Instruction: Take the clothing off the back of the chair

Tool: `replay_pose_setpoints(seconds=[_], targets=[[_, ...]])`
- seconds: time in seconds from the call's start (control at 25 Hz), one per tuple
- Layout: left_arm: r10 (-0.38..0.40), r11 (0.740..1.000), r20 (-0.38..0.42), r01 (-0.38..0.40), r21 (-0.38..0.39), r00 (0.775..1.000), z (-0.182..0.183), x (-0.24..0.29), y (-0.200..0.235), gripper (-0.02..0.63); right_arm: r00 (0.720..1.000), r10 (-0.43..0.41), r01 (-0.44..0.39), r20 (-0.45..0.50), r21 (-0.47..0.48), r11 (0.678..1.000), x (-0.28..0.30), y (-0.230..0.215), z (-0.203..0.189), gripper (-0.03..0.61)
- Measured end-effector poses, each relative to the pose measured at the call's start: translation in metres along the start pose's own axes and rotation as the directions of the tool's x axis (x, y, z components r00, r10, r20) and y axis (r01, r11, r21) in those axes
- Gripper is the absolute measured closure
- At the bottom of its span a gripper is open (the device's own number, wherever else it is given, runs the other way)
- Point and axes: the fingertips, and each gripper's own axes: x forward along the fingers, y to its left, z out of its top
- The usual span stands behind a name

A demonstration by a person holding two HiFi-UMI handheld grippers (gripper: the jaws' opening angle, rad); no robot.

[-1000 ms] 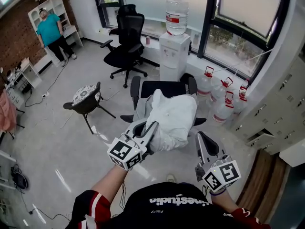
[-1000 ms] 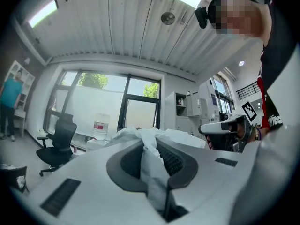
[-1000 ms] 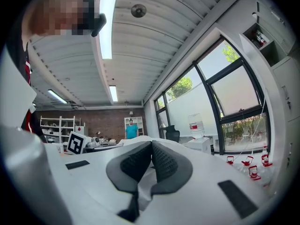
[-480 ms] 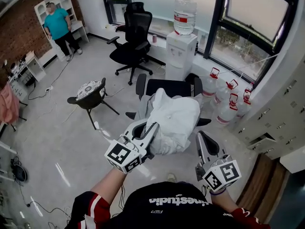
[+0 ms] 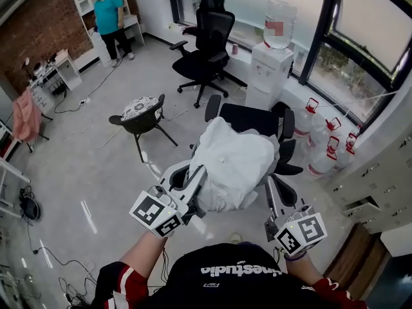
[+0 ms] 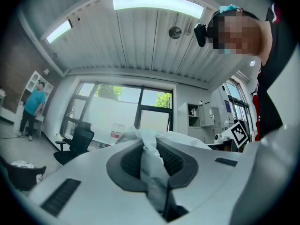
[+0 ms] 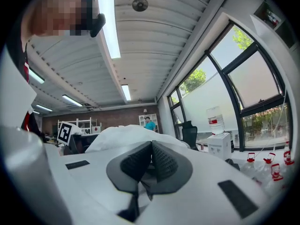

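Observation:
A white garment hangs bunched over the back of a black office chair just in front of me. My left gripper is at the garment's lower left edge and is shut on a fold of the white cloth, which shows squeezed between its pads. My right gripper is at the garment's right edge. Its pads are pressed together, with a thin bit of pale cloth low in the gap. The garment rises right behind them. The chair back is hidden under the cloth.
A low black chair with a patterned cushion stands to the left, and another black office chair behind. A water dispenser and several jugs line the window wall. A person in a teal shirt stands far left. Grey lockers are at the right.
Both grippers have drawn back toward me, the left one rising a little with the cloth. The garment now stands higher and spreads wider over the chair back.

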Motion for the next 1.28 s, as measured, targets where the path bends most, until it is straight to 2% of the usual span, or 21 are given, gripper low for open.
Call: replay_pose_setpoints(seconds=[0.28, 0.52, 0.84, 1.28], targets=[[0.126, 0.992, 0.042, -0.127, 0.013, 0.991, 0.019, -0.049, 0.023, 0.561, 0.990, 0.136, -0.136, -0.023, 0.001, 0.991, 0.041, 0.034, -0.006, 0.564], [0.257, 0.966, 0.070, -0.258, 0.009, 0.964, 0.031, -0.102, 0.042, 0.562, 0.965, 0.259, -0.259, -0.047, 0.014, 0.966, 0.073, 0.073, -0.017, 0.563], [0.418, 0.907, 0.083, -0.421, 0.020, 0.905, 0.041, -0.169, 0.063, 0.561, 0.924, 0.377, -0.376, -0.069, 0.031, 0.926, 0.100, 0.119, -0.026, 0.563], [0.577, 0.811, 0.108, -0.583, 0.038, 0.810, 0.053, -0.236, 0.068, 0.562, 0.858, 0.507, -0.504, -0.089, 0.050, 0.862, 0.127, 0.172, -0.035, 0.563]])
